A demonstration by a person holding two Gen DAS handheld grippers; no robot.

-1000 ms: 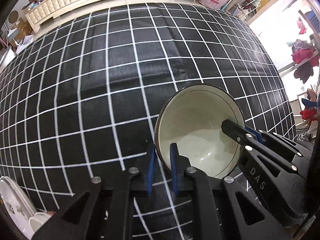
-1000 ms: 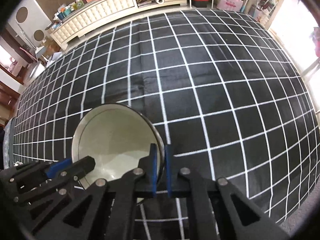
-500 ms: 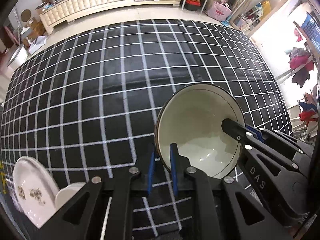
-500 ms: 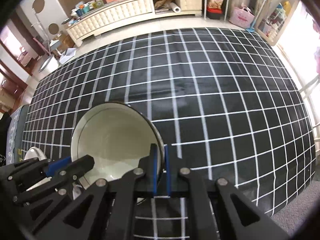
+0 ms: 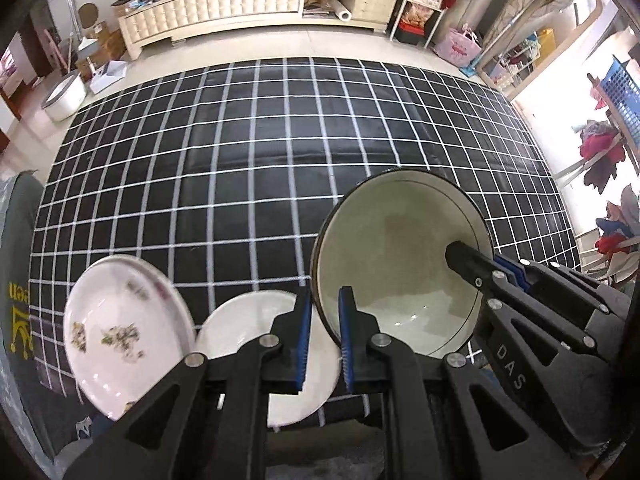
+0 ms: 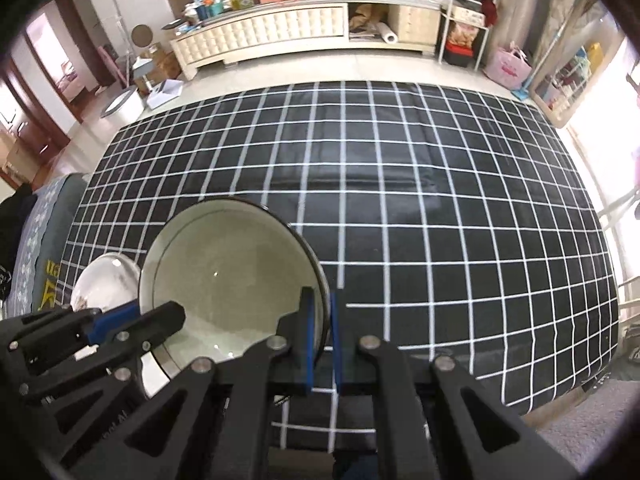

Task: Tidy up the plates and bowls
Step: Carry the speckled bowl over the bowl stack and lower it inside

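Note:
A cream bowl with a dark rim [image 5: 400,256] is held in the air above the black checked tablecloth [image 5: 260,152]. My left gripper [image 5: 323,320] is shut on its left rim. My right gripper [image 6: 323,328] is shut on its right rim; the bowl also shows in the right wrist view [image 6: 232,272]. The right gripper's fingers [image 5: 476,264] reach over the bowl's far side in the left wrist view. A white plate with a flower print [image 5: 124,336] and a plain white plate [image 5: 256,320] lie below at the table's near left.
The checked table [image 6: 440,200] stretches far ahead and to the right. A grey cushion with yellow print [image 5: 16,280] lies at the table's left edge. A long cream cabinet [image 6: 264,28] and shelves stand beyond the table across the floor.
Both grippers have risen and drawn back with the bowl between them. More of the table shows, and the two white plates have come into view at the lower left.

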